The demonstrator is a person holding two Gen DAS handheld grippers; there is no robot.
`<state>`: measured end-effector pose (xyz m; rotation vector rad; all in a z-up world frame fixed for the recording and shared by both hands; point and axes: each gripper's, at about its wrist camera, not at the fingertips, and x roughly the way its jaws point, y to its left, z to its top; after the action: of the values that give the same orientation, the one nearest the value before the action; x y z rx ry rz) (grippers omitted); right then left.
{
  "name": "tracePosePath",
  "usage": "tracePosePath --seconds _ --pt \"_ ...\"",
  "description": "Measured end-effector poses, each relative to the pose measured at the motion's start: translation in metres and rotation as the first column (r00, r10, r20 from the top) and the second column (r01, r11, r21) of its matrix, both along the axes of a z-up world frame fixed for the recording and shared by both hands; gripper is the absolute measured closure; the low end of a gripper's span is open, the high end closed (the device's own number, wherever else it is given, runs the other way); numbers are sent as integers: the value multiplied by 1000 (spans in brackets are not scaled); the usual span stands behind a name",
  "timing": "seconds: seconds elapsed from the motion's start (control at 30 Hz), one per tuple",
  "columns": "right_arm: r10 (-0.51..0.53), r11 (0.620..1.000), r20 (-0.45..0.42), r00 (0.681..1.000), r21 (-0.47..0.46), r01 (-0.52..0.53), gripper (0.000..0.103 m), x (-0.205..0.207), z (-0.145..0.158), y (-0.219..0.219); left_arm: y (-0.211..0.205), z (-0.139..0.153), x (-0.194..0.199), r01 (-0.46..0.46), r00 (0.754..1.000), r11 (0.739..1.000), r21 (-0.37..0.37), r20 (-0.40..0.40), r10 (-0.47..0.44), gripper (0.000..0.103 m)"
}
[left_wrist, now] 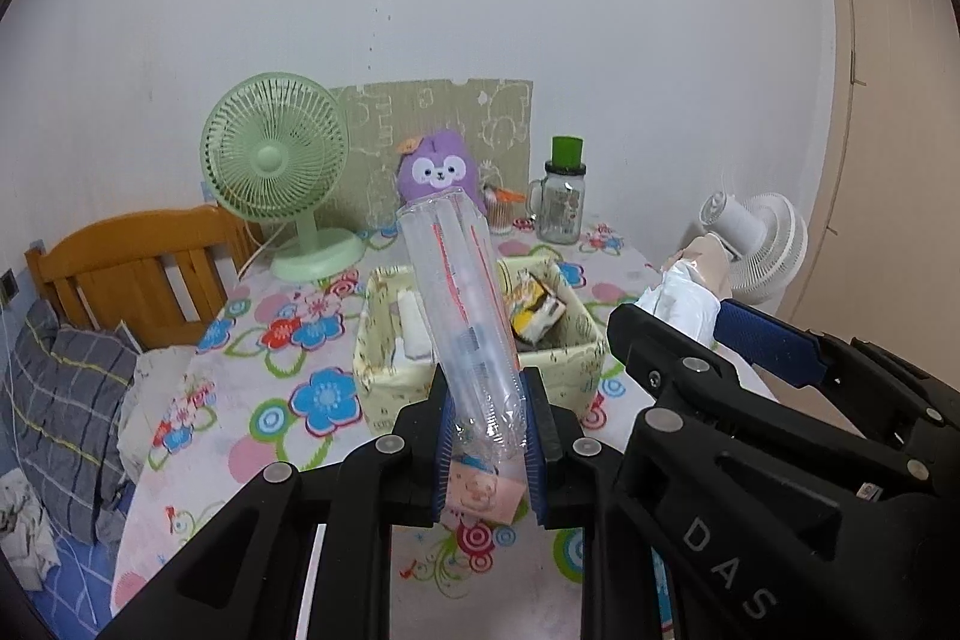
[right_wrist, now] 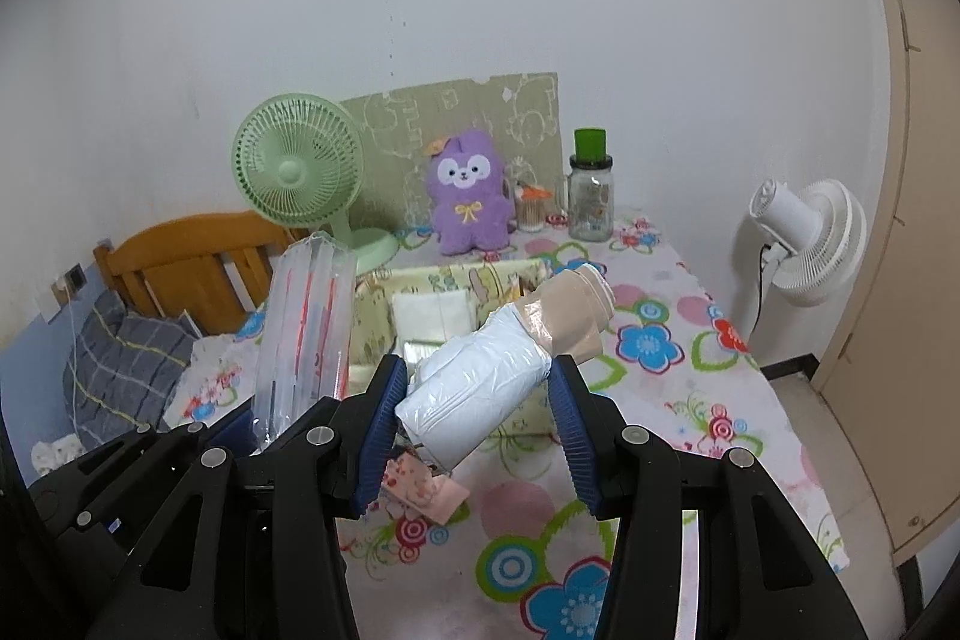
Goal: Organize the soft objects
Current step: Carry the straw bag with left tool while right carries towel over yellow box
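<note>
My left gripper [left_wrist: 489,436] is shut on a long clear plastic pack [left_wrist: 465,304] with red print, held upright above the flowered tablecloth; the pack also shows in the right wrist view [right_wrist: 306,322]. My right gripper [right_wrist: 480,406] is shut on a white wrapped roll [right_wrist: 480,388] with a beige end [right_wrist: 570,310], held above the table; the roll shows in the left wrist view [left_wrist: 684,292]. A yellow fabric box [left_wrist: 384,364] with packets inside stands just beyond both grippers, also in the right wrist view [right_wrist: 456,280]. A purple plush toy [right_wrist: 471,196] sits at the back.
A green desk fan [left_wrist: 279,166] stands back left, a glass jar with green lid [right_wrist: 591,196] back right. A white fan [right_wrist: 810,244] stands off the table's right edge. A wooden bed frame [left_wrist: 138,268] and bedding lie left. A small pink packet [right_wrist: 426,490] lies on the table.
</note>
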<state>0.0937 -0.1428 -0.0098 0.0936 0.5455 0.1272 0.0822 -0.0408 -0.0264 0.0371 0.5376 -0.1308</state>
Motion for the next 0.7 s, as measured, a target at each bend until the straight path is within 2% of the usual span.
tracePosePath --seconds 0.33,0.7 --pt "3 1000 3 1000 -4 -3 51 20 6 4 3 5 21 -3 1000 1000 0 -4 3 84" --pt "16 1000 -10 1000 -8 -16 51 61 5 8 8 3 60 -14 1000 1000 1 -22 14 84"
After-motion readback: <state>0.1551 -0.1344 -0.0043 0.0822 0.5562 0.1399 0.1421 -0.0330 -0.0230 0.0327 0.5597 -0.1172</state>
